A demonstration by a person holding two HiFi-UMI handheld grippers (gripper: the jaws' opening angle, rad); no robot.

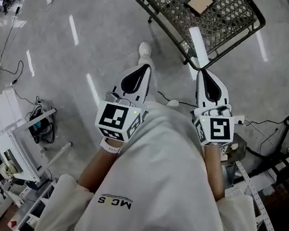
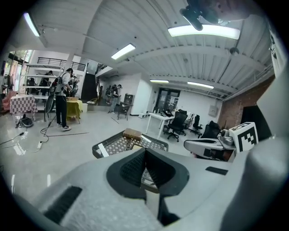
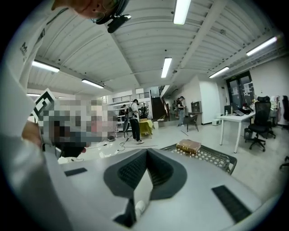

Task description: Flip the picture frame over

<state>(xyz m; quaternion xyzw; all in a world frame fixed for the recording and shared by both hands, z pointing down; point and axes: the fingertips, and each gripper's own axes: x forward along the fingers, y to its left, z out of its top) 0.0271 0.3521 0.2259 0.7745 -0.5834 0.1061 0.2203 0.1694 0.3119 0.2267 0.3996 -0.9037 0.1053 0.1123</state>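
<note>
Only the head view shows the black metal mesh tabletop (image 1: 230,22) from above. The left gripper (image 1: 143,67) and right gripper (image 1: 202,74) hover short of it, fingers closed and empty. The brown square picture frame (image 1: 199,3) lies on its far side; the gripper views show the frame's thick edge.

right hand-held gripper (image 3: 146,152): jaws together, empty | picture frame (image 3: 188,146): lies on mesh table (image 3: 216,156), beyond jaws
</note>
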